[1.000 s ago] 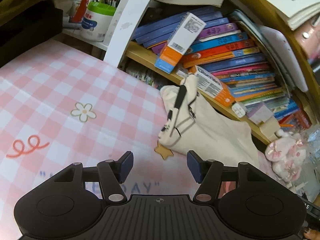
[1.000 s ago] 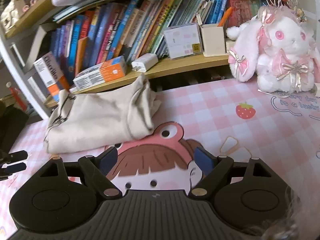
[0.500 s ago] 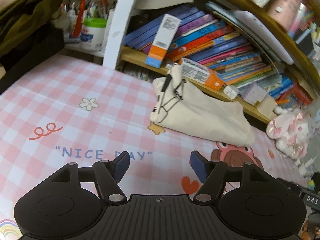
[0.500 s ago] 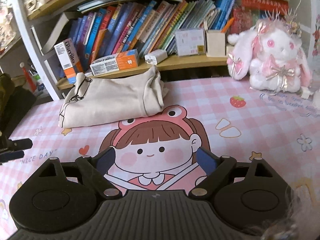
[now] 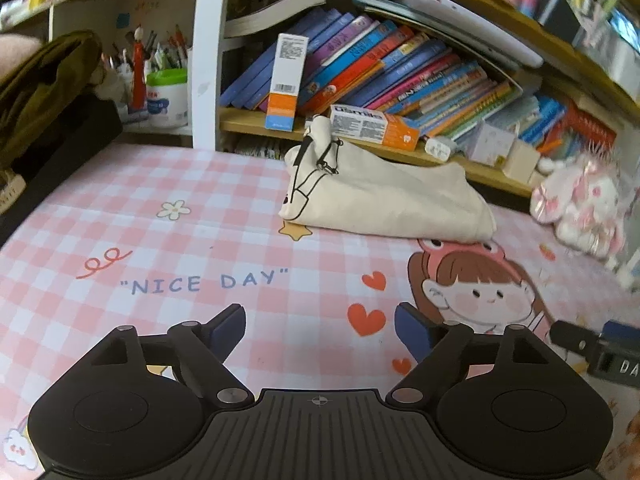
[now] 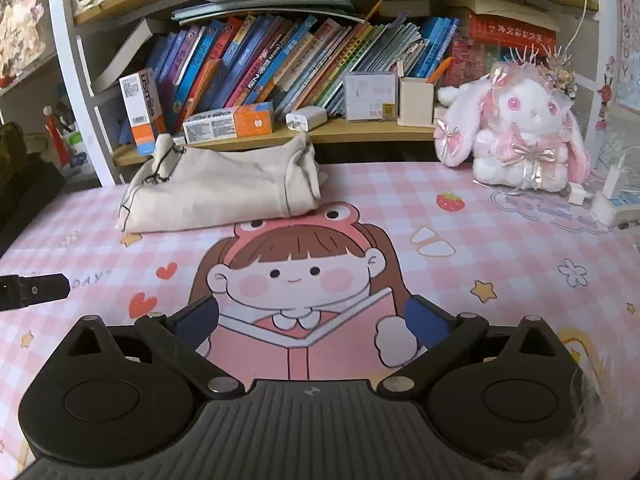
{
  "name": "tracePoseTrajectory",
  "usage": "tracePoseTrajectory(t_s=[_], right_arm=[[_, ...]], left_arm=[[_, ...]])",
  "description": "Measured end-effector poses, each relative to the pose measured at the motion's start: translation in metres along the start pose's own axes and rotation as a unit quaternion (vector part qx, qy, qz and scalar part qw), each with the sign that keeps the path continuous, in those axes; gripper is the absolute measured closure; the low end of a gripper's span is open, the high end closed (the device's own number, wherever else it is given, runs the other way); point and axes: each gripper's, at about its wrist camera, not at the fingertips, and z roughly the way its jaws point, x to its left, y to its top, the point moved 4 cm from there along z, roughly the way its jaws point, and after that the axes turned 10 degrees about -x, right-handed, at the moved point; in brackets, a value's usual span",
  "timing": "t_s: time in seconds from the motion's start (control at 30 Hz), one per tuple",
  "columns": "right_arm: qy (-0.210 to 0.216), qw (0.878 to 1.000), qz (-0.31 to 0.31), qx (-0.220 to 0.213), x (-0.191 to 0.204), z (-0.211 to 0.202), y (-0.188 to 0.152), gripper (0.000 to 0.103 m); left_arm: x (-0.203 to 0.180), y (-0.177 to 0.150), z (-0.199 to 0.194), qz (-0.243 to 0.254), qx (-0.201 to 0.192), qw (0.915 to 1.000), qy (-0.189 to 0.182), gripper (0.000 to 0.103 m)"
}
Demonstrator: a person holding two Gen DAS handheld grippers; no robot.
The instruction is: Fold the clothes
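My left gripper hangs over the pink-and-white checked desk mat, its blue-padded jaws spreading wider with nothing between them but the printed hearts and the words "NICE DAY". My right gripper hovers over the cartoon girl in a frog hat printed on the same mat, its jaws also opening, and empty.

The folded cream cloth garment with black line trim lies at the far edge of the mat, well apart from both of my grippers, pushed up against the low wooden bookshelf. Its top end leans on the shelf edge, just below an orange-and-white toothpaste carton lying flat. A second carton of the same colours stands upright against the row of leaning coloured books.

To the right, a white-and-pink plush rabbit with ribbon bows sits on the mat near the shelf.
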Motion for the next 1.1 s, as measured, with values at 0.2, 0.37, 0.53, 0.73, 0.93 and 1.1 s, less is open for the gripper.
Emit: tracePoseTrajectory(t_s=[0.2,0.37,0.53,0.73,0.93,1.1], right_arm=[[-0.011,1.0,0.003,0.0,0.003,-0.011,-0.009,0.0],[-0.022,1.0,-0.018,-0.012,0.01,-0.021,-0.02,0.0],[-0.012,0.999,-0.033,-0.003,0.016,-0.023,-0.029,0.0],[-0.012,0.999,-0.038,-0.001,0.017,-0.023,-0.031,0.0],[-0.014,0.999,-0.038,0.0,0.017,-0.021,-0.032,0.0],[-0.015,0.999,-0.036,0.002,0.016,-0.021,-0.032,0.0]], left_arm=[[-0.011,-0.011,-0.011,0.031,-0.006,0.9995,0.006,0.012],[-0.018,-0.014,-0.017,0.039,-0.007,0.9992,0.007,0.009],[-0.023,-0.019,-0.019,0.049,-0.002,0.9987,0.01,0.007],[-0.025,-0.022,-0.019,0.054,0.004,0.9985,0.008,0.004],[-0.026,-0.022,-0.018,0.059,0.006,0.9982,0.006,0.004],[-0.026,-0.023,-0.017,0.06,0.009,0.9981,0.006,0.004]])
